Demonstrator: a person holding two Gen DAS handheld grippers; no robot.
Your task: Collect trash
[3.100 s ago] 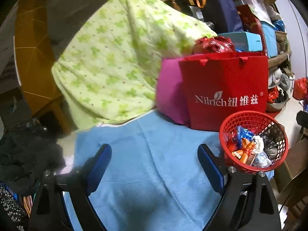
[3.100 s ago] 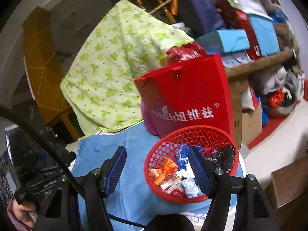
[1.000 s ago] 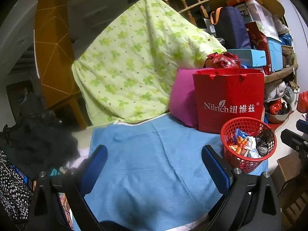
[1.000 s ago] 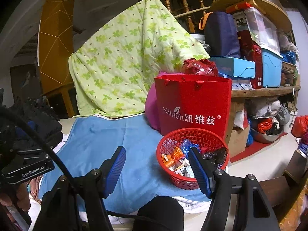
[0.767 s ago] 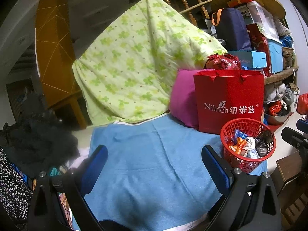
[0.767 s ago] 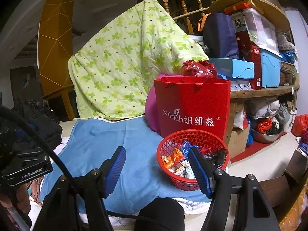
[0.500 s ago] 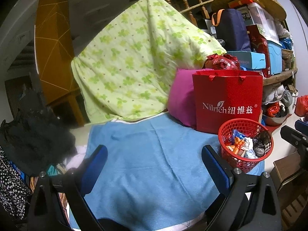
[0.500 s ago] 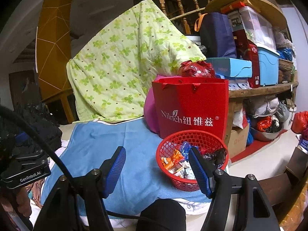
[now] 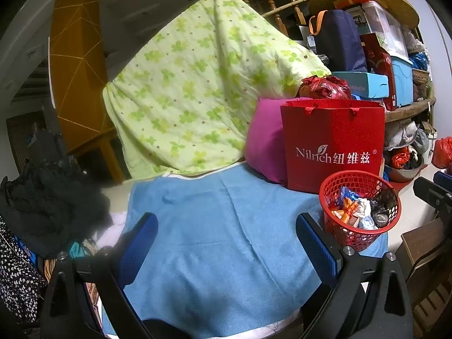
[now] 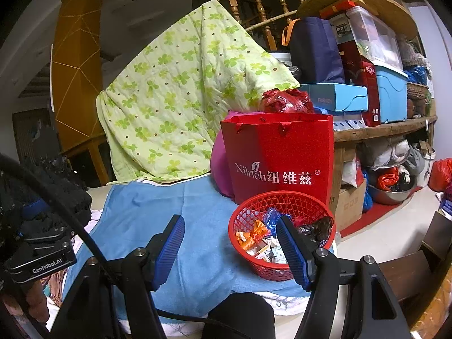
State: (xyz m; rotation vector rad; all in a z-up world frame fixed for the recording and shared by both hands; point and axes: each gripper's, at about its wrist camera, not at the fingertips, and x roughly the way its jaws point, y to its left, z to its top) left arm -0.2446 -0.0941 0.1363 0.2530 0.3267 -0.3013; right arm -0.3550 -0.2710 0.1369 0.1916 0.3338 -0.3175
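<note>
A red mesh basket [image 9: 347, 180] [image 10: 248, 207] stands at the right front corner of a blue cloth [image 9: 220, 243] [image 10: 203, 251]. It holds several crumpled wrappers [image 9: 357, 212] [image 10: 260, 240]. My left gripper [image 9: 226, 243] is open and empty above the cloth's front edge, the basket beyond its right finger. My right gripper [image 10: 230, 248] is open and empty, its right finger in front of the basket. No loose trash shows on the cloth.
A red Nilrich paper bag [image 9: 333, 147] [image 10: 279, 158] and a pink cushion [image 9: 265, 152] stand behind the basket. A green clover quilt [image 9: 203, 96] hangs at the back. Stacked boxes [image 10: 361, 70] fill shelves at right. Dark clothes [image 9: 48, 203] lie at left.
Both grippers have pulled back and up from the cloth, so the basket looks smaller and farther. Both stay open and empty.
</note>
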